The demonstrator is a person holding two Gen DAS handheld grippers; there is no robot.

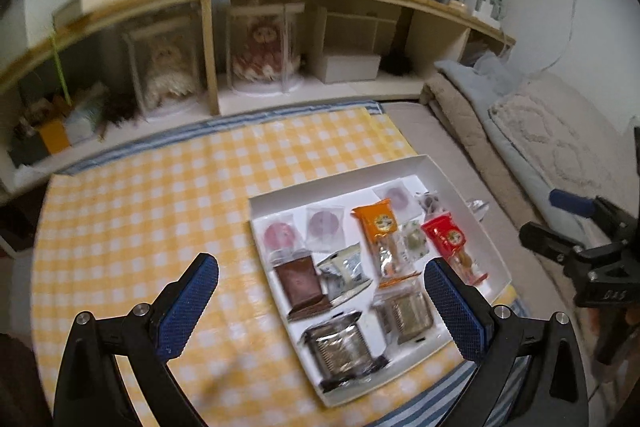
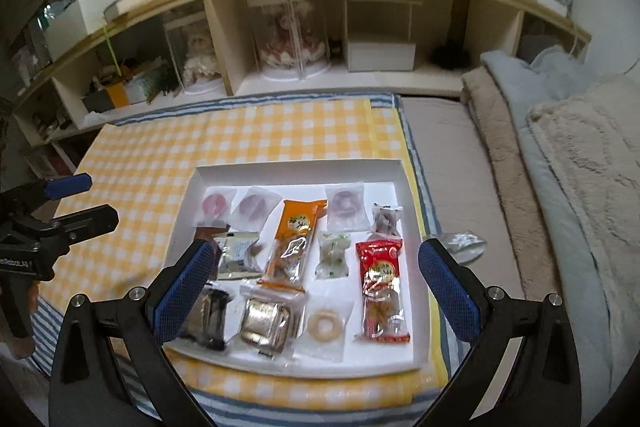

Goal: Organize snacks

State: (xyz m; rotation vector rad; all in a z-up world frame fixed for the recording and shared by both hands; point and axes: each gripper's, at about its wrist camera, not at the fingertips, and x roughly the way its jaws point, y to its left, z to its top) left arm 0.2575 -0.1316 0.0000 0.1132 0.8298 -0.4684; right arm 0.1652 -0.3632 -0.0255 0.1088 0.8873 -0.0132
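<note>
- Both your grippers hang above the tray, jaws wide apart, nothing between the pads: left gripper (image 1: pixel 320 307), right gripper (image 2: pixel 316 291).
- White tray (image 2: pixel 298 174) sits on the yellow checked cloth (image 2: pixel 256 131) at its near right corner; nearly all the snacks lie inside it.
- In the tray: orange packet (image 2: pixel 294 247) in the middle, red packet (image 2: pixel 384 287) to its right, ring biscuit (image 2: pixel 326 325) between their near ends, three round pink sweets along the far wall, foil-wrapped pieces on the near left.
- One stray: a silver wrapper (image 2: pixel 464 243) lies outside, just beside the tray's right wall, on the grey mat (image 2: pixel 440 155).
- Judgement: task looks almost done; that stray is likely what is left for you.
- Take it with the right gripper, the closer one. Come down on it from above, pads on either side of the crinkled body, not a loose edge.
- Close gently; foil slips and crushes.
- Lift clear of the wall before crossing, then drop it in bare floor near the right side.
- Keep your left gripper off to the side so it does not nudge the tray.
</note>
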